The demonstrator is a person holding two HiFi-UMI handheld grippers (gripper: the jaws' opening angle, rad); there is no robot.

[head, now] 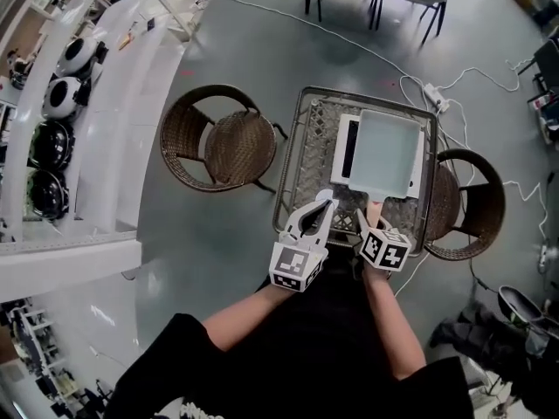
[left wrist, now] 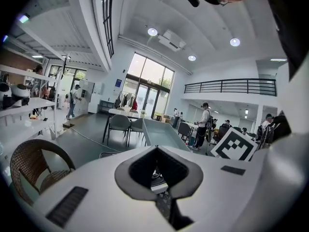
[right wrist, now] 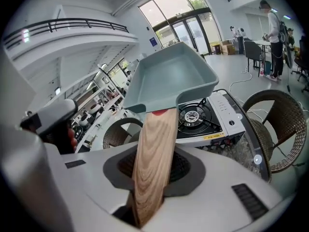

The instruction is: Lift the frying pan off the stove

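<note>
The pale green square frying pan (head: 384,154) hangs above the white portable gas stove (head: 347,155) on the glass-topped wicker table (head: 301,168). In the right gripper view the pan (right wrist: 169,76) is tilted up, clear of the burner (right wrist: 192,116). My right gripper (head: 370,219) is shut on the pan's wooden handle (right wrist: 154,163), which runs between its jaws. My left gripper (head: 321,206) hovers just left of the handle over the table's near edge. It is shut, with nothing in it. The pan's side (left wrist: 161,134) shows ahead in the left gripper view.
A wicker chair (head: 218,142) stands left of the table and another (head: 467,203) at its right. Cables and a white power strip (head: 434,97) lie on the floor behind. A white shelf with helmets (head: 65,94) runs along the left.
</note>
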